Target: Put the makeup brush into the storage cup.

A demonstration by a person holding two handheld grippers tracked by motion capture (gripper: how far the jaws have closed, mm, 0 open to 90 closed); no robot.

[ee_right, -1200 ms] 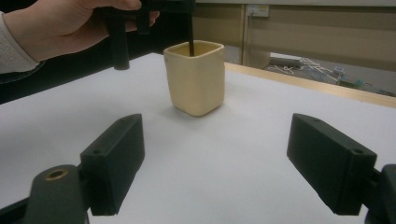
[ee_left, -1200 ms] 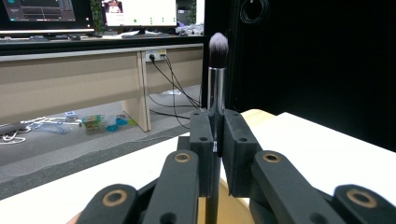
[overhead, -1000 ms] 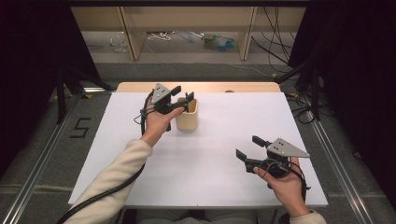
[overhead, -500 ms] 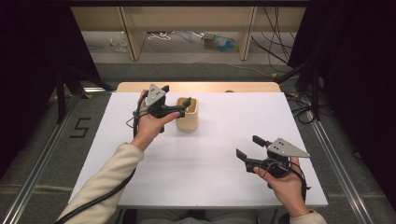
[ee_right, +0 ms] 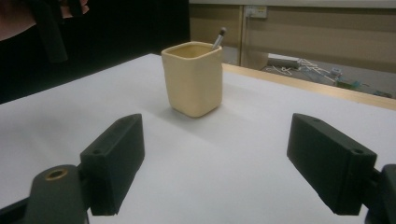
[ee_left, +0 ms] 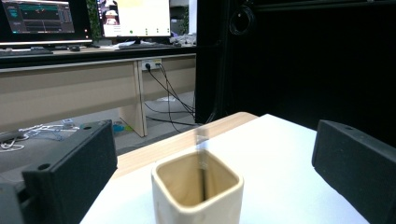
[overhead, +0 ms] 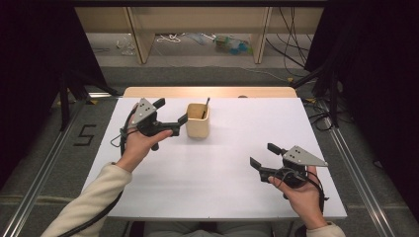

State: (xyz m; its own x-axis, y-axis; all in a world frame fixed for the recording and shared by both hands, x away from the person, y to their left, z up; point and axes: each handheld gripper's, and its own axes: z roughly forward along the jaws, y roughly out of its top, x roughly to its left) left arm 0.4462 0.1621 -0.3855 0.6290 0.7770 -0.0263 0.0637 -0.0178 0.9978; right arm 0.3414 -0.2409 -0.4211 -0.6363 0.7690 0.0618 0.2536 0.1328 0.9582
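I see my left gripper [overhead: 172, 111] level beside the cup [overhead: 197, 121], jaws just opened wide, empty; the pen [ee_left: 202, 161] inside looks blurred.

My left gripper [overhead: 173, 112], held level just left of the cream cup [overhead: 198, 121], has its jaws newly spread wide with nothing between them; my cream-sleeved forearm reaches in from below. My right gripper [overhead: 267, 155], well apart from the cup on its near right, rests low, its jaws standing wide and bare.
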